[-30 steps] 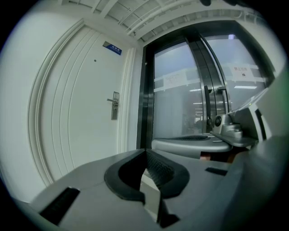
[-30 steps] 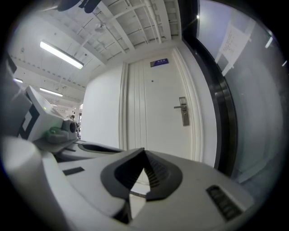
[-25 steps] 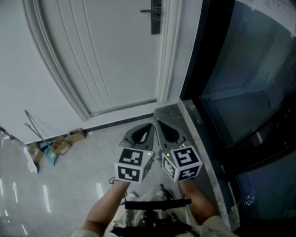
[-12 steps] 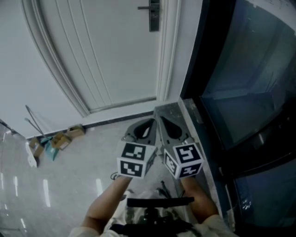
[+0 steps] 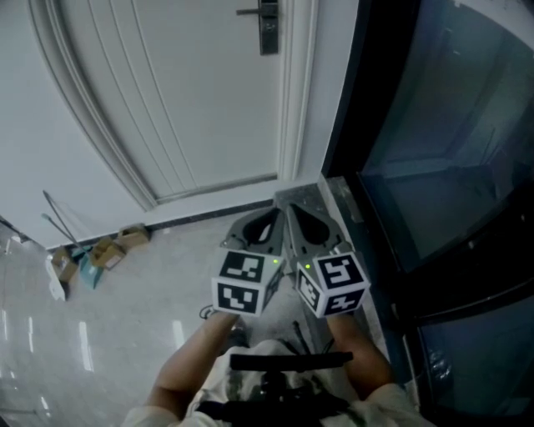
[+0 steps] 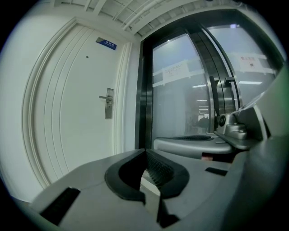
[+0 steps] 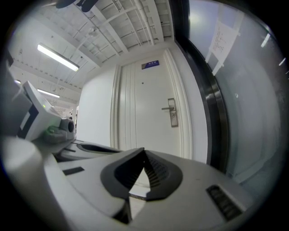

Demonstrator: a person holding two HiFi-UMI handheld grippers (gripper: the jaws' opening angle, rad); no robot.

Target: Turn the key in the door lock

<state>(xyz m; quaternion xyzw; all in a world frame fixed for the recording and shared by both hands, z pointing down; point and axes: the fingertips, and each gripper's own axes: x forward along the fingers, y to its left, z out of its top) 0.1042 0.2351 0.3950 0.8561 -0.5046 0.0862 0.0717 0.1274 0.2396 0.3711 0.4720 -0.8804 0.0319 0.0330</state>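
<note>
Two empty grippers, left gripper (image 5: 269, 221) and right gripper (image 5: 294, 218), jaws pressed together, side by side. Door lock (image 5: 268, 25) sits well ahead on the white door (image 5: 192, 100); no key discernible. Best approach: stay level, aim under the handle (image 5: 249, 12).

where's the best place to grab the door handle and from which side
Probably the lever, near its free left end, coming straight at the door with one finger above and one below: it sticks out level from the upright plate.
</note>
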